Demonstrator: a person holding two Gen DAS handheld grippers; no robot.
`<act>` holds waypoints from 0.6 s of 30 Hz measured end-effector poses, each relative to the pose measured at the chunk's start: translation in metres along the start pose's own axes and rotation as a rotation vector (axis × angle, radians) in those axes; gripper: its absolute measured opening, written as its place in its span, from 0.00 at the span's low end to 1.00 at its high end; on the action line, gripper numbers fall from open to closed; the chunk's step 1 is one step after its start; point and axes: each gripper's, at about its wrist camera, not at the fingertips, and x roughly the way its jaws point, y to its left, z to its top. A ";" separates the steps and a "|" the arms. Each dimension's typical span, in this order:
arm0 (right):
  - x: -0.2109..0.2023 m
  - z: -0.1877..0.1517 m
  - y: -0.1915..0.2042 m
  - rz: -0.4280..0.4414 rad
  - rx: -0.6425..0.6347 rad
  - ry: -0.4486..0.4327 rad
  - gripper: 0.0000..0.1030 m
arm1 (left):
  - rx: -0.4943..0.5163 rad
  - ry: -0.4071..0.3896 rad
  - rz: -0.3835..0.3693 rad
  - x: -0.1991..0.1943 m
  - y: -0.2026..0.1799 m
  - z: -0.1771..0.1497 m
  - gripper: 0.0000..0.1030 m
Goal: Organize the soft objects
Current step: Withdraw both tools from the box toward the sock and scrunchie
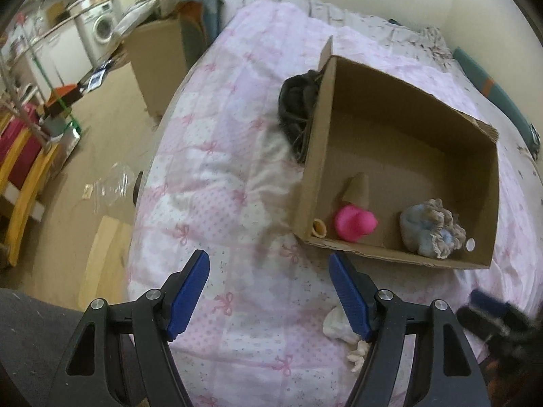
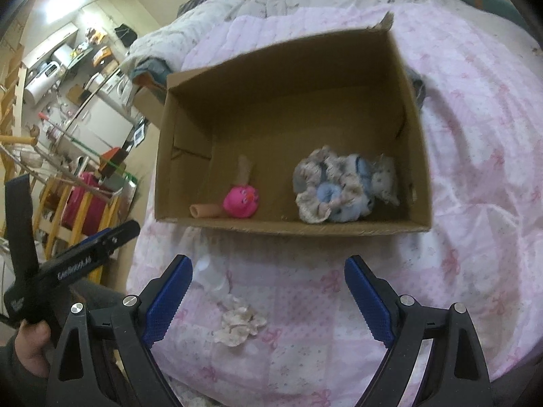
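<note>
An open cardboard box point(image 1: 315, 156) point(image 2: 163, 169) sits on the pink quilted bed. Inside lie a pink plush toy point(image 1: 354, 225) point(image 2: 241, 201), a small tan tube point(image 1: 319, 229) point(image 2: 203, 211) and a blue and beige frilly cloth bundle point(image 1: 431, 229) point(image 2: 339, 186). A small cream frilly cloth point(image 2: 239, 322) point(image 1: 336, 325) lies on the quilt in front of the box. My left gripper point(image 1: 268, 281) is open and empty above the quilt, left of the box. My right gripper point(image 2: 268, 285) is open and empty, just above the cream cloth. The left gripper also shows in the right wrist view point(image 2: 85, 251).
A dark fuzzy item point(image 1: 298, 108) lies against the box's far left outer wall. The bed edge point(image 1: 149, 183) drops to the floor on the left, where another cardboard box point(image 1: 156, 61), yellow wooden frames point(image 1: 23, 186) and clutter stand.
</note>
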 end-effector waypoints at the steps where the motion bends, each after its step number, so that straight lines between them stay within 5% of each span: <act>1: 0.006 0.000 0.001 0.008 -0.003 0.026 0.94 | -0.005 0.006 -0.001 0.001 0.001 0.000 0.68; 12: 0.093 -0.039 0.061 -0.055 -0.363 0.325 0.94 | -0.025 0.036 -0.021 0.008 0.003 0.001 0.68; 14: 0.102 -0.045 0.064 -0.059 -0.389 0.359 0.88 | -0.029 0.044 -0.023 0.009 0.004 0.000 0.68; 17: 0.112 -0.054 0.067 -0.064 -0.423 0.401 0.68 | -0.030 0.068 -0.025 0.014 0.003 -0.001 0.68; 18: 0.114 -0.056 0.067 -0.060 -0.427 0.408 0.53 | -0.029 0.074 -0.025 0.015 0.003 -0.002 0.68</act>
